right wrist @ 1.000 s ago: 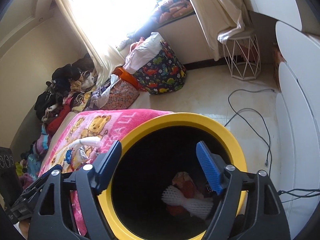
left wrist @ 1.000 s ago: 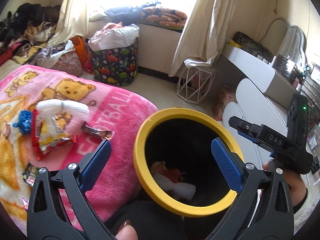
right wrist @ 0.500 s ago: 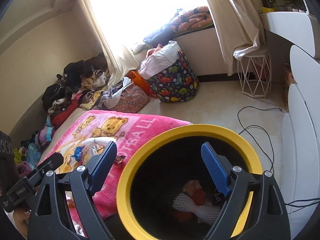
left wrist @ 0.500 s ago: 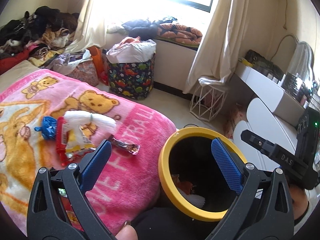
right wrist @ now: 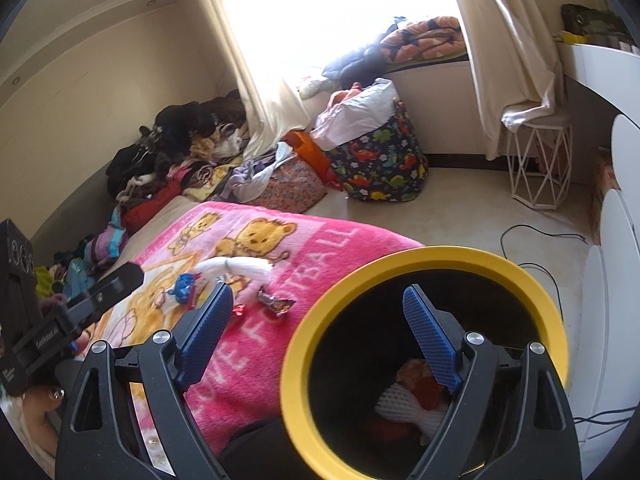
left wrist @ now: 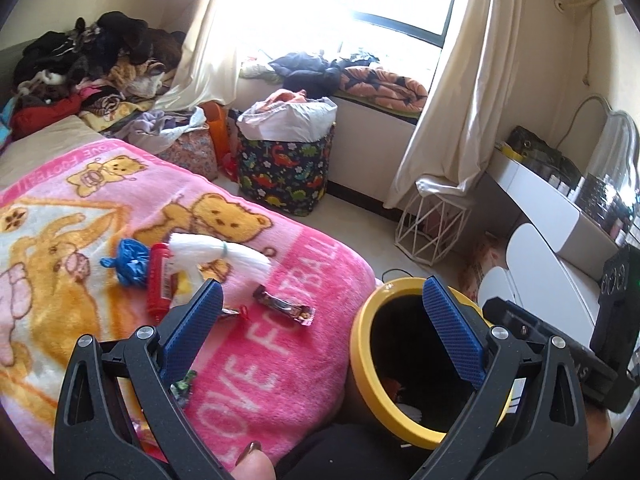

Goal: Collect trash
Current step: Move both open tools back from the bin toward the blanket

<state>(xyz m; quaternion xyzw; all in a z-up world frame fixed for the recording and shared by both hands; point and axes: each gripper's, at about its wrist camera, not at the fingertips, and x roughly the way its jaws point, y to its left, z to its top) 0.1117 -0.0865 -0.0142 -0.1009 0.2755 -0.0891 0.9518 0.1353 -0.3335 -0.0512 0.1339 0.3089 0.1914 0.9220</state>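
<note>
While both sets of tongs hang spread and empty, the trash sits split between two places; some already lies at the bottom of the yellow-rimmed bin (right wrist: 424,264), where a white foam net (right wrist: 404,400) and something orange-red show, and the rest lies scattered on the pink bear blanket (left wrist: 280,360) over the bed. The left tongs (left wrist: 320,320) point between blanket and bin, with nothing between the blue pads; the right tongs (right wrist: 316,336) straddle the bin's near rim, one finger over the blanket and the other over the dark opening, also holding nothing.

On the blanket a dark candy wrapper (left wrist: 284,306) lies nearest the bin; a small red foil scrap (left wrist: 236,312) sits just beside the left finger; further in come a red packet (left wrist: 158,280), a white fringed bundle (left wrist: 216,250) and a crumpled blue piece (left wrist: 130,260); a green-patterned wrapper (left wrist: 182,386) peeks out beneath the left finger.

Risks, as I judge them: the wrappers are thin and flat on deep pile, so the pads could pinch fleece along with foil, or slide off and push the piece deeper into the nap; the red scrap is small enough to slip out; the bin stands at the bed's edge, so a careless swing of either tool might knock the rim and tip it, or a release made short of the opening would drop trash to the floor.
</note>
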